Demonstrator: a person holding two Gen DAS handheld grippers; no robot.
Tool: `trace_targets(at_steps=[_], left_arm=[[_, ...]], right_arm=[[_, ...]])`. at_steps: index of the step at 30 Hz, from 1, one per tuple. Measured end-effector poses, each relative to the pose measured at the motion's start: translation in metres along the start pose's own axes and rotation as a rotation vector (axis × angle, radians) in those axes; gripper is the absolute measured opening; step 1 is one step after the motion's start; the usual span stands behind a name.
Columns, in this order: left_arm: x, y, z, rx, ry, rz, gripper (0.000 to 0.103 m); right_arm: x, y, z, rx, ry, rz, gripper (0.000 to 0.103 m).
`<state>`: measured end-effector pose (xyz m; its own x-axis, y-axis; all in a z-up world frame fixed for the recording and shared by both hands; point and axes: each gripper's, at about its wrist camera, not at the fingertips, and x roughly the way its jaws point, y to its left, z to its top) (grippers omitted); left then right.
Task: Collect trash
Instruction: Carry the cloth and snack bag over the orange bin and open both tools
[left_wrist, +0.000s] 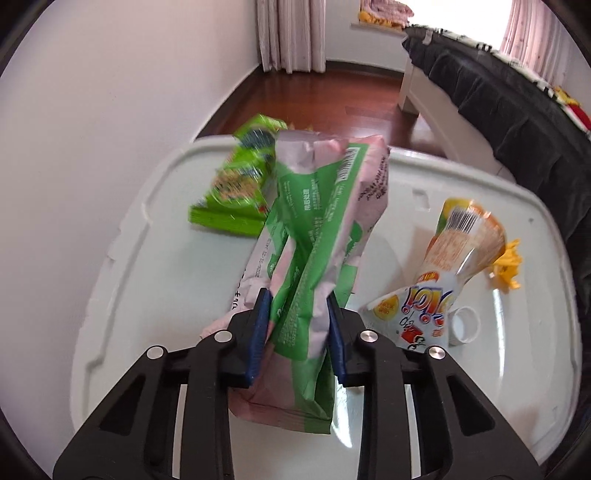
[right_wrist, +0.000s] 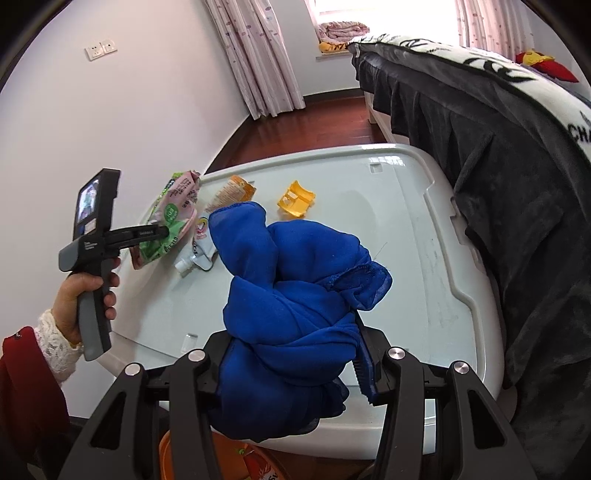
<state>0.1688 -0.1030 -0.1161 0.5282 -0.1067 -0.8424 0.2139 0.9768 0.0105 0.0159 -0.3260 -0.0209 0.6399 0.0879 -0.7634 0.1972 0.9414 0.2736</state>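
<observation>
Left tongs (left_wrist: 297, 332): clamped on a crumpled pink-and-green wrapper (left_wrist: 314, 229), which is pinched between the two blue pads (left_wrist: 258, 343) and stands up ahead of them, lifted above the white worktop (left_wrist: 166, 229). In the right wrist view the same wrapper (right_wrist: 173, 218) is seen held at the worktop's left edge by the left tongs (right_wrist: 162, 233), with the person's hand (right_wrist: 83, 295) wrapped around the grey handle.

Right tongs (right_wrist: 295, 354): closed around a bunched blue cloth (right_wrist: 295, 288); one blue pad (right_wrist: 364, 365) is visible on the right, the other is hidden by the fabric. The cloth is held over the near part of the worktop (right_wrist: 424, 258).

Trash noted on the worktop:
- A green snack bag (left_wrist: 236, 181), lying behind and left of the held wrapper; blurred.
- An orange-and-white spouted pouch (left_wrist: 443, 266), lying right of the wrapper, with its white cap (left_wrist: 463, 325) pointing toward the near edge. It is partly hidden behind the cloth in the right wrist view (right_wrist: 201, 240).
- A yellow plastic piece (right_wrist: 295, 199), lying apart from the pouch, farther along the worktop.

A bed with a dark cover (right_wrist: 517, 166) is seen just beside the worktop's right side. An orange container (right_wrist: 221, 458) is partly visible below the near edge.
</observation>
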Motion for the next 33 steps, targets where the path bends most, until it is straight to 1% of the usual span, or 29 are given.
trace_targets(at_steps=[4, 8, 11, 12, 15, 17, 21, 24, 26, 30, 33], left_arm=[[-0.047, 0.011, -0.001, -0.008, -0.070, -0.016, 0.028], [-0.099, 0.020, -0.011, -0.013, -0.135, -0.027, 0.028], [-0.136, 0.026, -0.029, -0.020, -0.160, -0.037, 0.028], [-0.141, 0.027, -0.032, -0.029, -0.158, -0.041, 0.028], [-0.172, 0.033, -0.060, -0.057, -0.138, -0.063, 0.028], [-0.184, 0.032, -0.075, -0.052, -0.124, -0.077, 0.028], [-0.207, 0.031, -0.114, -0.060, -0.090, -0.130, 0.028], [-0.219, 0.030, -0.145, -0.046, -0.058, -0.134, 0.028], [-0.223, 0.028, -0.165, -0.047, -0.035, -0.135, 0.029], [-0.220, 0.026, -0.207, -0.073, 0.050, -0.158, 0.029], [-0.208, 0.016, -0.233, -0.037, 0.128, -0.160, 0.029]], right_arm=[[-0.013, 0.013, 0.002, -0.018, -0.029, 0.025, 0.050], [-0.034, 0.033, 0.004, -0.048, -0.065, 0.053, 0.050], [-0.054, 0.048, 0.003, -0.073, -0.091, 0.071, 0.050], [-0.061, 0.054, 0.001, -0.083, -0.099, 0.080, 0.050], [-0.080, 0.068, -0.006, -0.101, -0.110, 0.092, 0.050], [-0.090, 0.074, -0.012, -0.112, -0.113, 0.101, 0.051], [-0.109, 0.086, -0.030, -0.126, -0.109, 0.112, 0.051], [-0.118, 0.091, -0.044, -0.121, -0.096, 0.124, 0.051], [-0.120, 0.094, -0.055, -0.108, -0.078, 0.138, 0.051], [-0.113, 0.101, -0.087, -0.096, -0.005, 0.161, 0.051], [-0.102, 0.103, -0.109, -0.079, 0.059, 0.171, 0.051]])
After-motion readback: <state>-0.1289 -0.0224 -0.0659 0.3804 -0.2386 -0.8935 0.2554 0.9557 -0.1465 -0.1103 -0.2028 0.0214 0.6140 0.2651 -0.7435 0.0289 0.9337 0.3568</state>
